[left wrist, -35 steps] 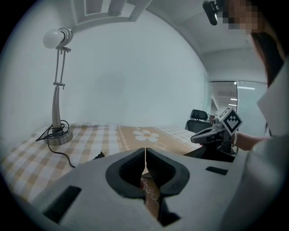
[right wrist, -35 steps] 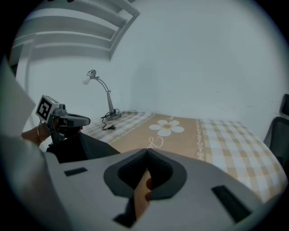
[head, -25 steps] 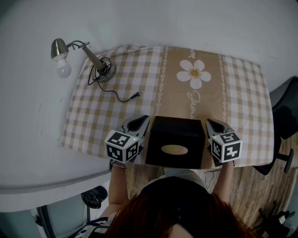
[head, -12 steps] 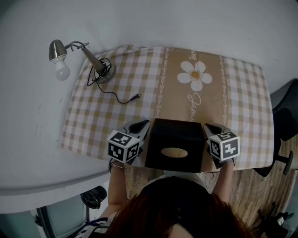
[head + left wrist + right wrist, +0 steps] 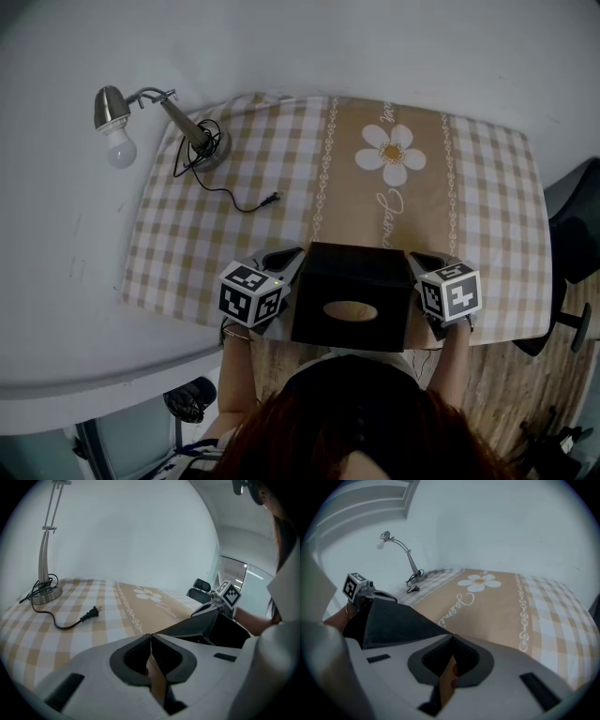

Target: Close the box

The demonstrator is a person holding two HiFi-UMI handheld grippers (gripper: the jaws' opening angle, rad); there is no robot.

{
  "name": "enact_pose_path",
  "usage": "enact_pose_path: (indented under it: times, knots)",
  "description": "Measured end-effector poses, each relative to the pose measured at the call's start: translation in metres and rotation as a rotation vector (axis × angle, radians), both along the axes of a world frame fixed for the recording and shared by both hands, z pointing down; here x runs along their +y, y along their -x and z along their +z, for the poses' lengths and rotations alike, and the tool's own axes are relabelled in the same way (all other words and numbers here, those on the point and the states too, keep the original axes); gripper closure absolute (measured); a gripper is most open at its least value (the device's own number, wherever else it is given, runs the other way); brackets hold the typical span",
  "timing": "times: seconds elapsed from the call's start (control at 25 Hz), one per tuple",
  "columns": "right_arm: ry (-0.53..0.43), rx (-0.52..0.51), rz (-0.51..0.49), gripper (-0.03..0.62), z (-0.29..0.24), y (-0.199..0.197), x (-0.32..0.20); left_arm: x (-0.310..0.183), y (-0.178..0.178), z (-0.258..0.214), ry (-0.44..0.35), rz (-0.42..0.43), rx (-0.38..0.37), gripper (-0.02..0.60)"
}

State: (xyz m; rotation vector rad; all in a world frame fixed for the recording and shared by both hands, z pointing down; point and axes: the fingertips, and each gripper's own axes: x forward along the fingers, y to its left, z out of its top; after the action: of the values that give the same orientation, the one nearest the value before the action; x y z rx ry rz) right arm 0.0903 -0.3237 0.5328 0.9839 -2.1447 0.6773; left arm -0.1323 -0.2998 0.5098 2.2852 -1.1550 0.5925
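Note:
A black box point(image 5: 352, 295) with an oval patch on its top stands at the near edge of the table, right in front of me. My left gripper point(image 5: 287, 257) lies against its left side and my right gripper point(image 5: 418, 259) against its right side, tips by the far corners. In the left gripper view the box point(image 5: 211, 627) rises at the right of the shut jaws of the left gripper point(image 5: 150, 635). In the right gripper view a black panel of the box point(image 5: 389, 620) stands left of the right gripper point(image 5: 452, 638), also shut. A thin brown strip shows behind each pair of jaws.
A metal desk lamp point(image 5: 159, 103) stands at the far left corner, its cord and plug point(image 5: 270, 198) trailing toward the middle. The checked tablecloth has a tan band with a daisy point(image 5: 393, 154). An office chair point(image 5: 577, 225) is off the right edge.
The box and both grippers have shifted slightly toward me. Both gripper views now point lower at the table, and the black box panels show closer beside the jaws.

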Motion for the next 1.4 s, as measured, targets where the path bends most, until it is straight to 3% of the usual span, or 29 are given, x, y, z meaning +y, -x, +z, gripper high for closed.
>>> enact_pose_path:
  times: [0.6,1.4]
  knots:
    - [0.053,-0.004,-0.033,0.576,0.007,0.004,0.001,0.001,-0.001,0.015,0.071,0.031,-0.014,0.552]
    - [-0.003,-0.038,-0.013,0.577,-0.010,0.006,-0.013,-0.014,-0.007,0.005,0.039,0.036,-0.013,0.552]
